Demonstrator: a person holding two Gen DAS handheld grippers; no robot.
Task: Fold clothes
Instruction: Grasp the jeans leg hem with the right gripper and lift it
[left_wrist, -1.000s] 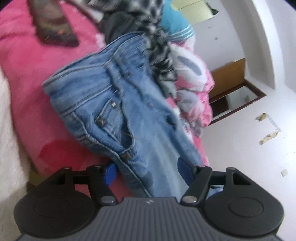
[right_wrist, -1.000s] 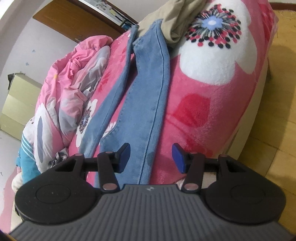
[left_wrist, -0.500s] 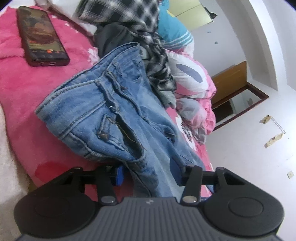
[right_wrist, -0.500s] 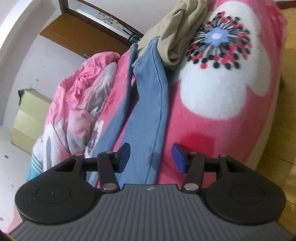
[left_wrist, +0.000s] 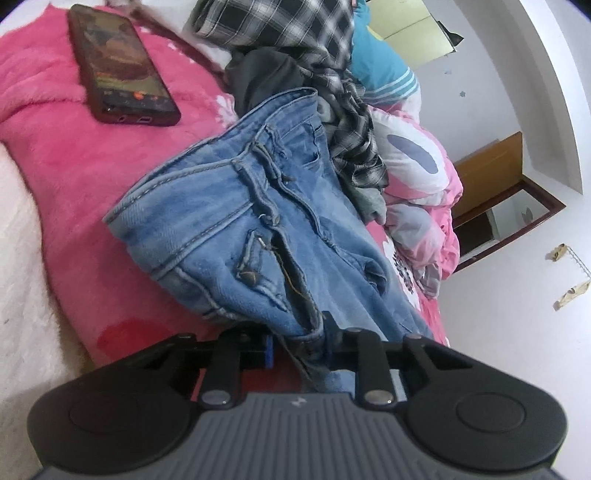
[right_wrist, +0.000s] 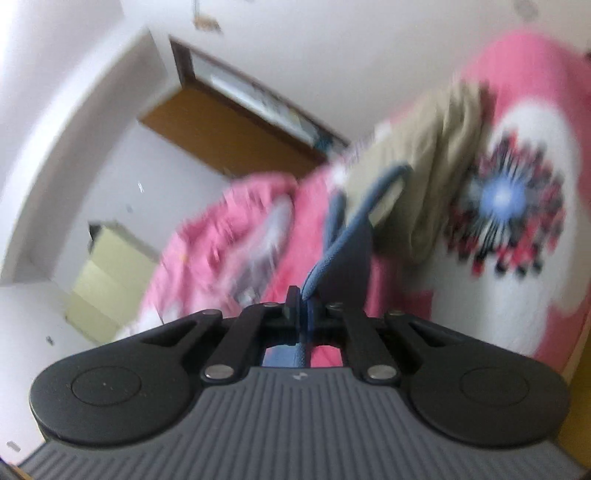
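Observation:
Blue jeans lie across a pink blanket on a bed, waistband end bunched toward the left wrist view. My left gripper is shut on the near edge of the jeans at the hip. In the blurred right wrist view the jeans leg rises off the bed as a thin fold, and my right gripper is shut on its edge. The blue pads are mostly hidden by denim.
A black phone lies on the blanket at the back left. A plaid shirt and dark clothes are heaped behind the jeans, with a pink quilt beyond. A beige garment lies by the flower print. A doorway is behind.
Both grippers went from open to shut on the jeans. The left closed on the hip edge; the right closed on the leg and lifted it, swinging its view upward.

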